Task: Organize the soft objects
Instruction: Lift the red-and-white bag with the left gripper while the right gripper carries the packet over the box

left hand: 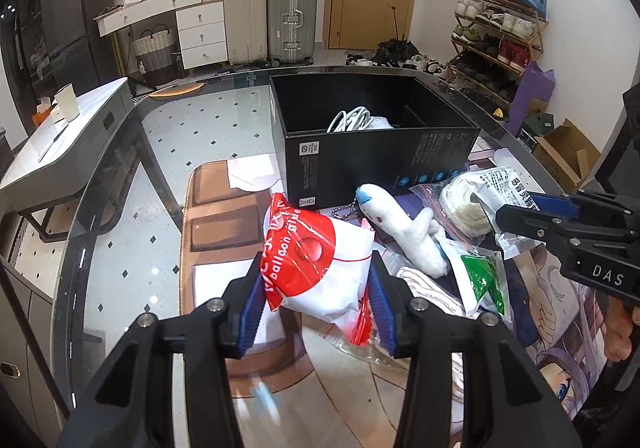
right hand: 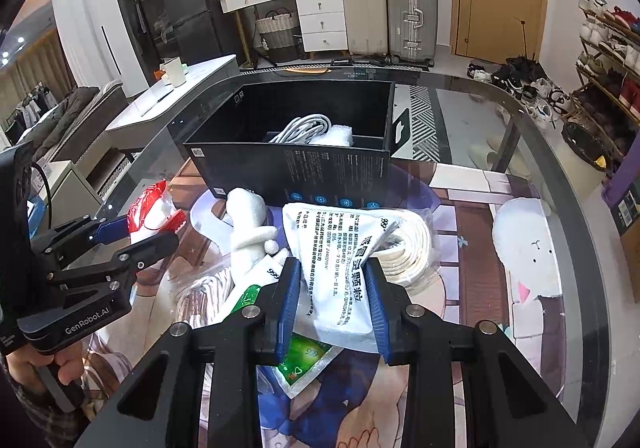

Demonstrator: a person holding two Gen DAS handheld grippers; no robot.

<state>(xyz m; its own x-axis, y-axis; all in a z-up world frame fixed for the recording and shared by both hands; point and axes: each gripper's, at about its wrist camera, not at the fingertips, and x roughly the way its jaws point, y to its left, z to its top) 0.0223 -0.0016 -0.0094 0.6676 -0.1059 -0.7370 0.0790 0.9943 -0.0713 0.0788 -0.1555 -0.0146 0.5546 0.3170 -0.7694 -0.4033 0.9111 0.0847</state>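
Note:
My left gripper [left hand: 316,288] is shut on a red-and-white balloon bag [left hand: 320,264], held a little above the printed mat. My right gripper [right hand: 332,288] is shut on a white medicine pouch with black print [right hand: 340,248]. From the left wrist view the right gripper [left hand: 496,213] comes in from the right, holding that pouch [left hand: 512,187]. Between them lies a white plush toy with a blue tip [left hand: 404,232], also visible as the plush [right hand: 248,224]. Behind stands an open black box [left hand: 380,151] with white cables inside [right hand: 304,129]. A coil of cream rope [right hand: 412,248] lies under the pouch.
A green-and-white sachet [left hand: 482,280] and clear plastic bags lie on the printed mat [right hand: 480,268]. The glass table's curved rim [left hand: 100,199] runs left. A low white side table [left hand: 68,135] stands beyond it. A hand [right hand: 28,372] grips the left gripper's handle.

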